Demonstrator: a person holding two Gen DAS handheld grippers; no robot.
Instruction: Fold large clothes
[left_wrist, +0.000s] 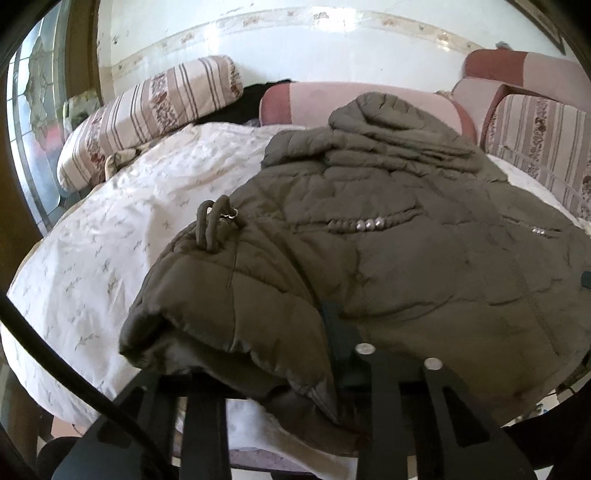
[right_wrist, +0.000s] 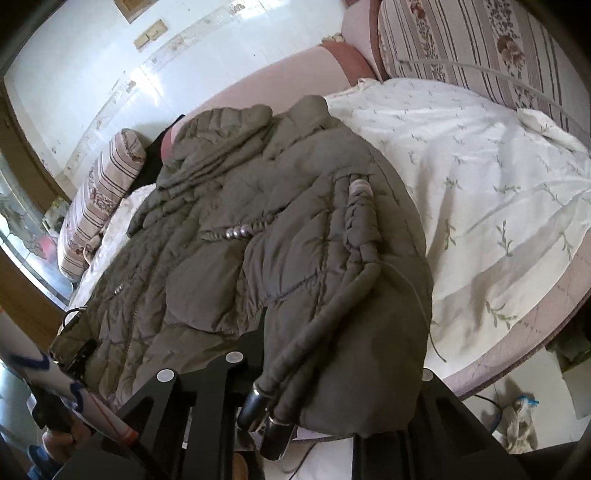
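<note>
Two grippers grip the near hem of an olive quilted puffer jacket (left_wrist: 369, 236), one at each lower corner, and the thick padding is the main risk: a bulky roll of slippery fabric could squeeze out of narrow jaws as soon as the hem is lifted, and the fold would collapse unevenly. The left gripper (left_wrist: 295, 369) is nearly closed on the jacket's rolled corner; the right gripper (right_wrist: 325, 398) is likewise almost closed on the opposite corner, with padding bulging around its fingers. A dangling drawcord with metal ends (right_wrist: 266, 417) hangs right by the right gripper and could snag or get trapped inside the fold. The jacket lies spread on a white floral bedsheet (left_wrist: 110, 240), hood (left_wrist: 388, 114) toward the pink headboard (left_wrist: 314, 99), flanked by striped pillows (left_wrist: 147, 110). Its surface is puffy and creased, with beaded trim (left_wrist: 365, 224) across the middle.
</note>
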